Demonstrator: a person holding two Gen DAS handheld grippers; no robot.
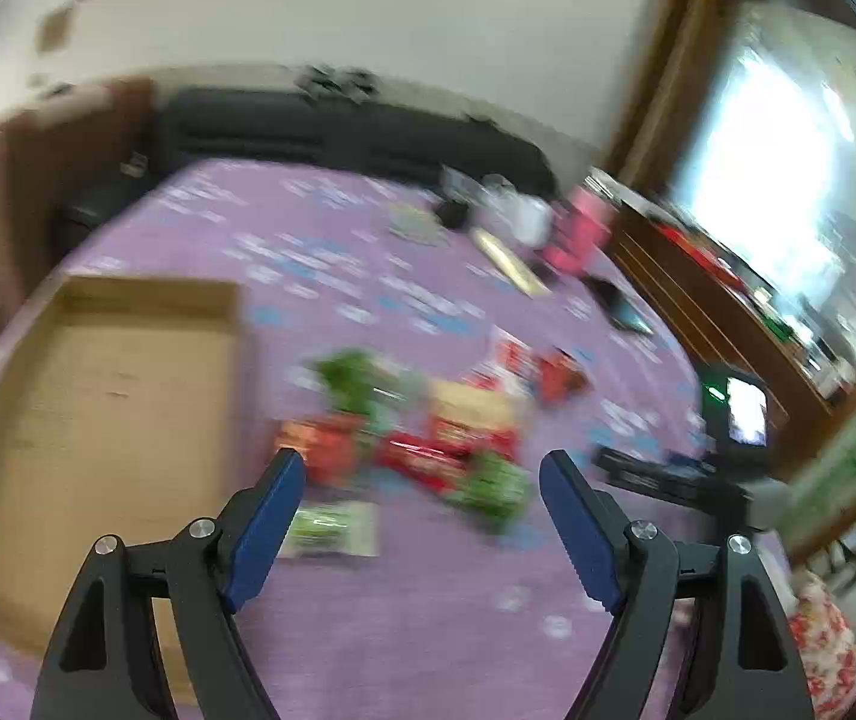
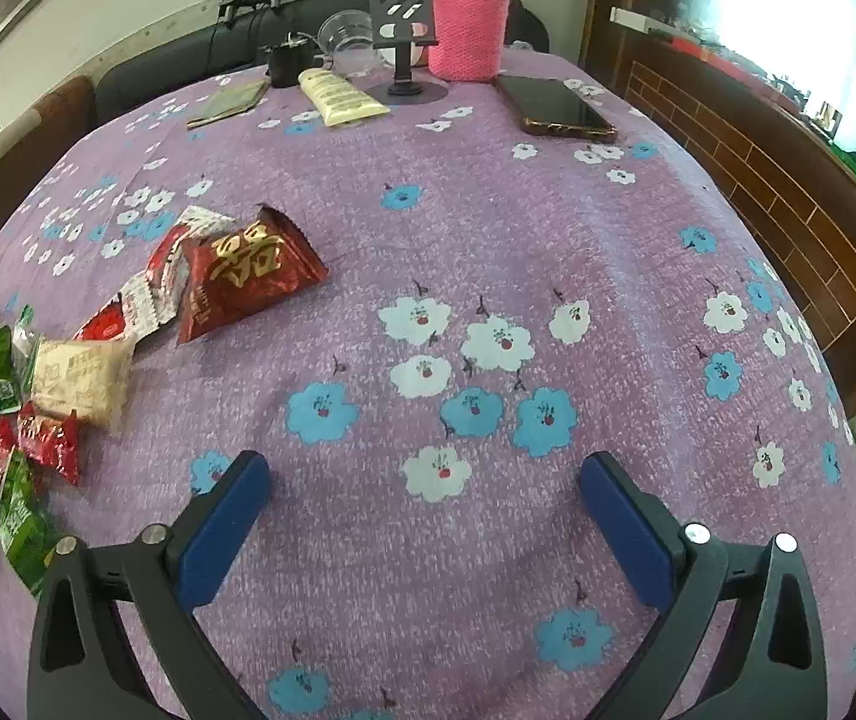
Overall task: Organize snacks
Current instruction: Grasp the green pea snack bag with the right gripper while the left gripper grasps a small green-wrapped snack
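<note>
Mostly, blur smears the snack packets (image 1: pixel 428 438) beyond reading.

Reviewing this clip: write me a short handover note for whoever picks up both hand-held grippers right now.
Left hand-held gripper: open, nothing between the pads, above the snack pile; its view is blurred.
Right hand-held gripper: open, empty, over bare purple tablecloth.
Things: cardboard box sits left of the pile and looks empty. The dark red packet, beige packet and the small green and red packets all lie on the cloth.
Done: no snack visible in the box.
Left: move the snacks into the box, probably starting with the nearest packets.
</note>
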